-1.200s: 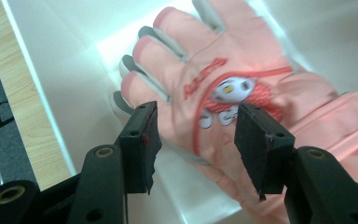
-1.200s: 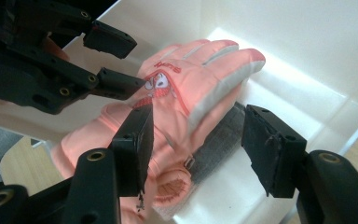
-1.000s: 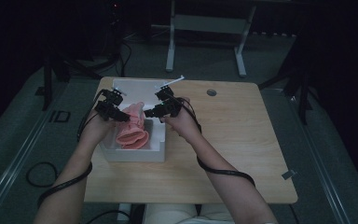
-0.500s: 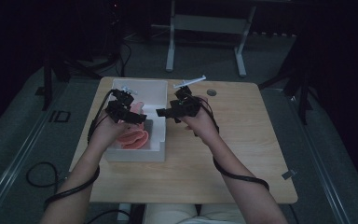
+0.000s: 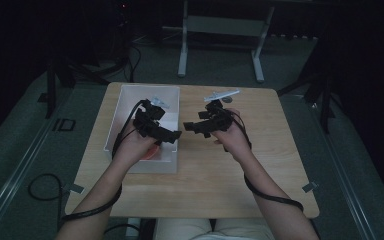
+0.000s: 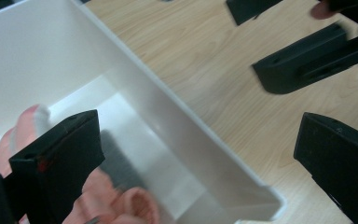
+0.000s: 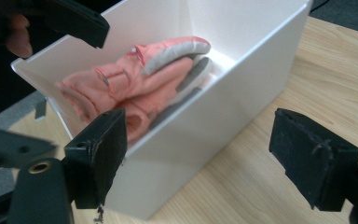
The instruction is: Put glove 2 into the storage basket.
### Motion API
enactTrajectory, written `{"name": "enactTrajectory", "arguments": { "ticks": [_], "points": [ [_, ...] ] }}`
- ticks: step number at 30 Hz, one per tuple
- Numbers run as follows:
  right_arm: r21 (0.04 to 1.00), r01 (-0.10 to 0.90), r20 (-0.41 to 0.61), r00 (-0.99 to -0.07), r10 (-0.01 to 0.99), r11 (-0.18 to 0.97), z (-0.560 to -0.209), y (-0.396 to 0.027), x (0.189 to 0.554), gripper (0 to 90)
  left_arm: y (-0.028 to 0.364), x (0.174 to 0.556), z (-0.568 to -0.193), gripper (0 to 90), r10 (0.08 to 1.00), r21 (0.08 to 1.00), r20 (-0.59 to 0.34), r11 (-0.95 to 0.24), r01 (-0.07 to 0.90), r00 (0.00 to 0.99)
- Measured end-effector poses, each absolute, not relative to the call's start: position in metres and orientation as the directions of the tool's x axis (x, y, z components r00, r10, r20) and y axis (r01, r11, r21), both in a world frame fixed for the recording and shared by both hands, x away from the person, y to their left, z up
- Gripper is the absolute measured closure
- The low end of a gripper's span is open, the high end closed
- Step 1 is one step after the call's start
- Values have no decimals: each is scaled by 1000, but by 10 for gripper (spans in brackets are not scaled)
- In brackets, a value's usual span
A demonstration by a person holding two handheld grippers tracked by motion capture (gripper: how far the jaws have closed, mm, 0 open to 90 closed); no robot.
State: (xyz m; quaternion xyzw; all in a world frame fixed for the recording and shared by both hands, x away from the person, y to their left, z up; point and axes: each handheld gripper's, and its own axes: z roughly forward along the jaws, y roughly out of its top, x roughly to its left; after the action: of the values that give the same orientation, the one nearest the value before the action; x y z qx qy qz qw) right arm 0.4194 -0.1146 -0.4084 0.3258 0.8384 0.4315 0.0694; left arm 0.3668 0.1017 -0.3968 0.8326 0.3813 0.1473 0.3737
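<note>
Pink cloth, a small jacket with grey trim, lies bunched up inside the white box at about 10 o'clock on the wooden table. 1 second ago both claws were down at the jacket, right over the box. Half a second ago they were already lifting apart. Now the left gripper hangs over the box's 3 o'clock wall, jaws spread wide with nothing between them. The right gripper has pulled away to the bare wood at about 12 o'clock, just beside the box, and its jaws are also spread wide and hold nothing. So the jacket has been let go and stays in the box. It looks like the putting-in step is done. A small grey tool lies at the table's 12 o'clock edge, well apart from the box.
</note>
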Motion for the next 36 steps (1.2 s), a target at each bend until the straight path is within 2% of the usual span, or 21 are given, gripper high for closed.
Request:
{"name": "enactTrajectory", "arguments": {
  "ticks": [20, 36],
  "points": [
    [755, 473, 129, -786, 605, 454, -443, -166, 398, 176, 32, 325, -406, 8, 554, 766, -17, -528, 367, 833],
    [765, 442, 92, -795, 600, 468, -479, -195, 381, 176, -11, 303, -444, 8, 423, 767, -51, -563, 306, 905]
  ]
}}
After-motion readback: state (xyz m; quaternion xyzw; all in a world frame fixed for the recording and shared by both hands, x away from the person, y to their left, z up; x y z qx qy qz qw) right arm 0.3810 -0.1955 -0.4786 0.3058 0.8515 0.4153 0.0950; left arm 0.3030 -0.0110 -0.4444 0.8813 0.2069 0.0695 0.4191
